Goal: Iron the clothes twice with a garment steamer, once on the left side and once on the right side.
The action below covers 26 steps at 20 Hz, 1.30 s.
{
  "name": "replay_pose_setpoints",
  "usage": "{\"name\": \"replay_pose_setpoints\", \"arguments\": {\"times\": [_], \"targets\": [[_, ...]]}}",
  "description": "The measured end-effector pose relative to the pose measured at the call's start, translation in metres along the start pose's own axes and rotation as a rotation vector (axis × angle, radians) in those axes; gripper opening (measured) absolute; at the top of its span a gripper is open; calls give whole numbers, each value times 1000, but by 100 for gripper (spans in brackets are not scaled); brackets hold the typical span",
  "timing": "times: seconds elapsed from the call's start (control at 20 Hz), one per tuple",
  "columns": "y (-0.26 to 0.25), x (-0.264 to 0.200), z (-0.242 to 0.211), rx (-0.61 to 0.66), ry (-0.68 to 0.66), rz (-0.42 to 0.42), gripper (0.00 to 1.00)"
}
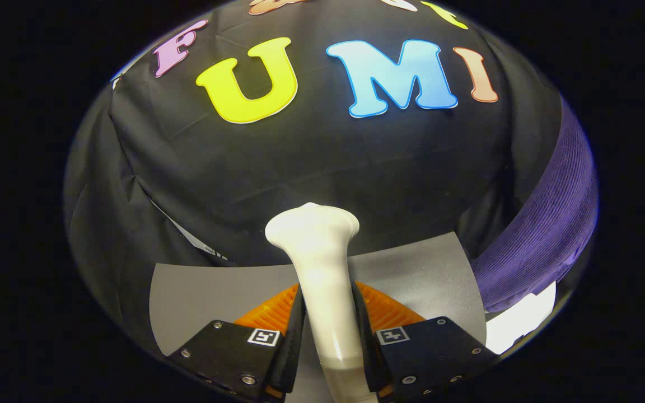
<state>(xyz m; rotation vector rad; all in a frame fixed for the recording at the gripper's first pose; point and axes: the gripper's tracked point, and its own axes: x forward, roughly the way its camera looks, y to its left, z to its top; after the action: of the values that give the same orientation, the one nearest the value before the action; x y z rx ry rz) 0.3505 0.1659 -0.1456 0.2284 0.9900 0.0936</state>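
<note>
A white garment steamer stands upright between my fingers, its wider head rising beyond them against the black booth wall. My gripper is shut on the steamer's handle, with both black pads pressing its sides. A purple corduroy garment hangs to the right of the steamer, beyond the right finger and apart from the steamer head. The garment's far side is hidden.
A grey mat covers the table under the fingers. An orange ribbed piece lies on the mat just behind the steamer handle. A white sheet lies below the purple garment at the mat's right side.
</note>
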Motion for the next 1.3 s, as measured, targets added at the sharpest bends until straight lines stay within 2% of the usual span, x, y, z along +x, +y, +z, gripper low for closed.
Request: {"name": "replay_pose_setpoints", "arguments": {"times": [0.2, 0.65, 0.95, 1.3], "targets": [[-1, -18, 10, -25, -94, -44, 41], [-17, -139, 20, -37, -405, -99, 39], [-49, -212, -21, -45, -504, -129, 38], [-73, -275, -83, -72, -621, -111, 38]]}}
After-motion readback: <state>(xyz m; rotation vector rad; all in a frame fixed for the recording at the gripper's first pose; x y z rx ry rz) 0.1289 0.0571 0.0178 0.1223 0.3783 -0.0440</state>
